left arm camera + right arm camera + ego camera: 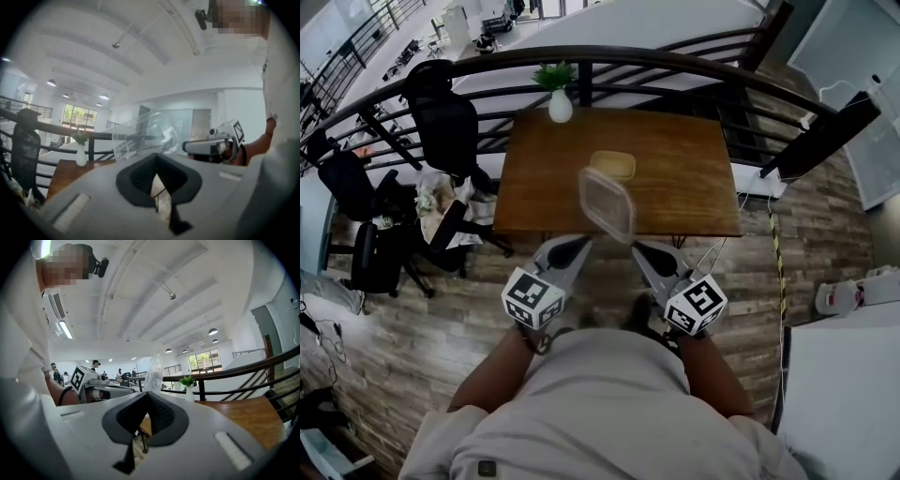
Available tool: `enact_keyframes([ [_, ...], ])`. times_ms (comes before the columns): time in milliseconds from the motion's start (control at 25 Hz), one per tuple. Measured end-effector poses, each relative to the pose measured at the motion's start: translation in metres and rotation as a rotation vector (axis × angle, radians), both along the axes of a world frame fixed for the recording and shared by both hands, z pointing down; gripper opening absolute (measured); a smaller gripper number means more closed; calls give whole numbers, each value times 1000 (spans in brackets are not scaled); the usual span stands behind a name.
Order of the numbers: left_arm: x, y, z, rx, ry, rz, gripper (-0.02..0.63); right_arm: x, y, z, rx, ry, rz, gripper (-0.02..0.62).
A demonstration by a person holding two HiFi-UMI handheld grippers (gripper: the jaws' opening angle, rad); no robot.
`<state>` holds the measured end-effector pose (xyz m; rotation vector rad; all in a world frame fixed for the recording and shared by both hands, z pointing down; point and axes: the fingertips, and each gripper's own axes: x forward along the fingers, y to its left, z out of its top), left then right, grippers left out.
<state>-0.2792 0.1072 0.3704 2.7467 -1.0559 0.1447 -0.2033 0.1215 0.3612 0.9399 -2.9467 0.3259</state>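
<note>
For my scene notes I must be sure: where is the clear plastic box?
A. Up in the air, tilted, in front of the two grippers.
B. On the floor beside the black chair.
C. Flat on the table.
A: the clear box hangs tilted above the table, with its lower corner at the right gripper.

A wooden table [684, 159] stood against a dark curved railing [609, 54] on a plank floor [431, 309], black office chairs [442, 117] at left; ceiling lights [213, 331] glowed in the white hall beyond.

Head view steeply down over table [675, 178], gripper views low, close — sharing vase [81, 155]
</note>
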Motion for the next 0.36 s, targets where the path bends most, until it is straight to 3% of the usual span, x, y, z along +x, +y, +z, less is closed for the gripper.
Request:
enact_keyframes([
  [360,-17,8,-3,20,7,-11,3,-14,9,-3,10,8,3,6],
])
